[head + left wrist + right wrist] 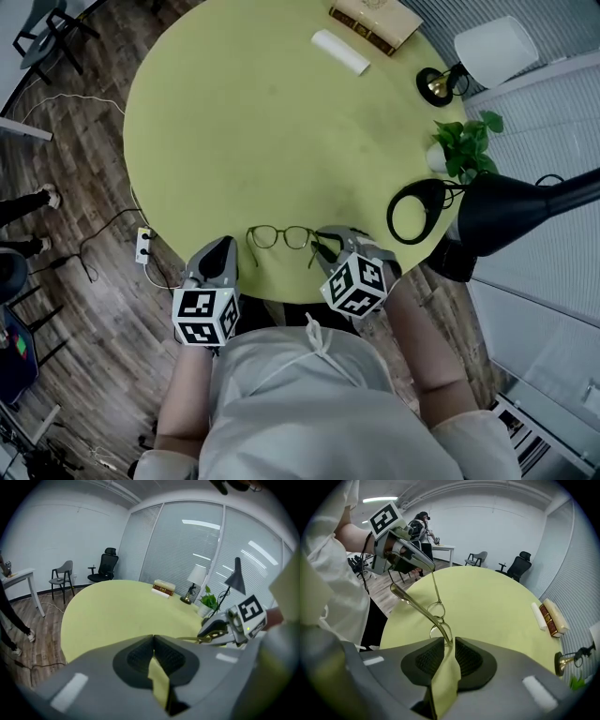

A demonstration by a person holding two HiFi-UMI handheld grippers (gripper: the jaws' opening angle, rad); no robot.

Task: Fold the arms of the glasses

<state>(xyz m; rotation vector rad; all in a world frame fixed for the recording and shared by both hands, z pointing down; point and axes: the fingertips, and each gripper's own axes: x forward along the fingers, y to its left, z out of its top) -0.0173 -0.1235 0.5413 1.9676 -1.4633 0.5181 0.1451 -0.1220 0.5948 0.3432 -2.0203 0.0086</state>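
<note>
- Presently, the glasses [281,236] are seen lying on the round yellow-green worktop [244,122], close to its near edge, between the two tongs.
- Both arms of the glasses are still spread out and not yet folded.
- The right tongs [330,242] are set at the right end of the frame. In the right gripper view the right tongs [451,641] are held slightly apart, with the hinge corner of the glasses [439,618] in the gap and no pad seen to press on it.
- The left tongs [228,246] are placed just beside the left end of the frame. In the left gripper view the left tongs [153,639] are brought together, and nothing is made out between them.
- From the right gripper view, the thin far arm is seen to run up to the tips of the left tongs [431,568]. Whether it is pinched there cannot be told.
- Well apart, at the far rim, a stack of books [375,21] and a white roll [340,52] are laid.
</note>
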